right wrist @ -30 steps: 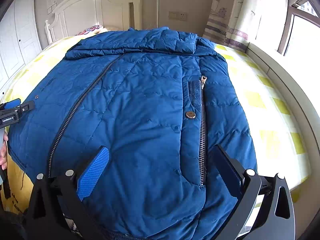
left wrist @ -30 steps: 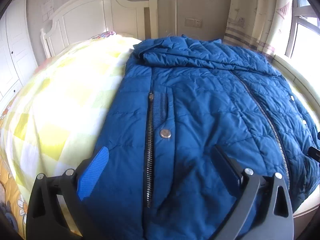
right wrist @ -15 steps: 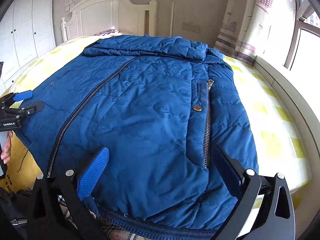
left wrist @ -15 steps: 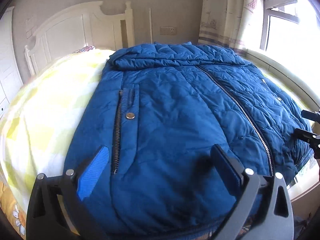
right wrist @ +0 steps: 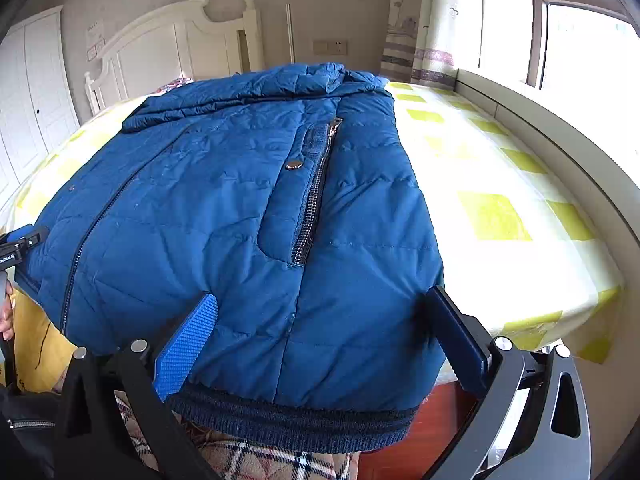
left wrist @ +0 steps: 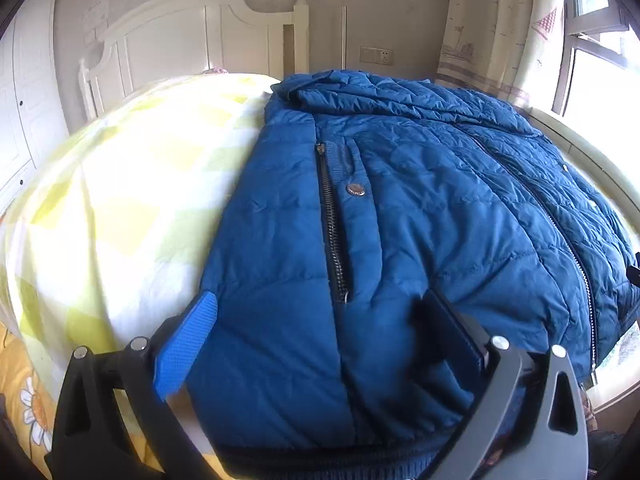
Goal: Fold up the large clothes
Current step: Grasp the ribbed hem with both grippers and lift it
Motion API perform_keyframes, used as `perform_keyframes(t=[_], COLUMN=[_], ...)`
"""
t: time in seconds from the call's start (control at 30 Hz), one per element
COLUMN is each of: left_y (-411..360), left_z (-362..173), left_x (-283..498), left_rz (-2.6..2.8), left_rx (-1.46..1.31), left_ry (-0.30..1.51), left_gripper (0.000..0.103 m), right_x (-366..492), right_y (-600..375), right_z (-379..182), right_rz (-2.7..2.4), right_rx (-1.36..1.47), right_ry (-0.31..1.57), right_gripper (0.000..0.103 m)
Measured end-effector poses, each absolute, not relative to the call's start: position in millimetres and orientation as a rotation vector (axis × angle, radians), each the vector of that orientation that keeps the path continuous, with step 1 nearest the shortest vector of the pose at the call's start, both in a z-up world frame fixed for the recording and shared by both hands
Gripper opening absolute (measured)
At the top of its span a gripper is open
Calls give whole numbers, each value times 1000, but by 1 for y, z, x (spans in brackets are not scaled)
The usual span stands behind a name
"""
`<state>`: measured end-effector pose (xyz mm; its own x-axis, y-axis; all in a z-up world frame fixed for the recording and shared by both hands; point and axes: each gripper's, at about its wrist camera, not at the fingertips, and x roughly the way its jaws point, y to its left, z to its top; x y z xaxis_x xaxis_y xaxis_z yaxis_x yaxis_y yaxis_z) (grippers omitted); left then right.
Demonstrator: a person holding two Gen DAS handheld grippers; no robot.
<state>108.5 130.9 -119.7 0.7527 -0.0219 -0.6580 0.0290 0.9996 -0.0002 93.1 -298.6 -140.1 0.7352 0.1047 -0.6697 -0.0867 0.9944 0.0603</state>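
Yellow-checked bed (right wrist: 496, 216) bears a blue jacket (right wrist: 224, 216); left gripper (left wrist: 320, 340) and right gripper (right wrist: 320, 340) both spread.

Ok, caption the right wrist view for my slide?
Open right tool over the hem of a blue jacket on a bed.

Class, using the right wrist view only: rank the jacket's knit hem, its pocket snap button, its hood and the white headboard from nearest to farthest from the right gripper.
1. Knit hem, just below the right gripper.
2. Pocket snap button, mid-jacket, beside the pocket zipper.
3. Hood, bunched at the jacket's far end.
4. Headboard, behind the bed, upper left.
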Motion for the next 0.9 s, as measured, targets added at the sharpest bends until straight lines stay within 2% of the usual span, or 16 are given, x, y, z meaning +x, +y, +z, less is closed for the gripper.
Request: perform_keyframes(t=[0.17, 0.4, 0.63, 0.7, 0.77, 0.83, 0.87, 0.9], left_y=[143, 171, 203, 212, 219, 222, 220, 216], left_z=[-115, -121, -157, -164, -169, -169, -166, -162], left_x=[95, 71, 66, 65, 64, 63, 61, 59], left_rz=[-45, -152, -331, -361, -377, -415, -447, -486], left_rx=[-2, -142, -505, -577, -641, -679, -684, -679], left_ry=[739, 759, 818, 793, 774, 760, 751, 741], left_gripper=[101, 101, 100, 100, 100, 100, 96, 86], right_x=[74, 44, 54, 54, 54, 53, 51, 48], right_y=[-309, -371, -390, -386, -382, -378, -377, -378], right_z=[-140, -181, -204, -202, -198, -194, -191, -188], right_rz=[111, 253, 418, 469, 514, 504, 506, 510], right_rx=[30, 408, 606, 615, 623, 595, 585, 583], right_ry=[767, 753, 644, 600, 566, 566, 561, 548], right_gripper=[98, 98, 98, 93, 82, 77, 75, 69])
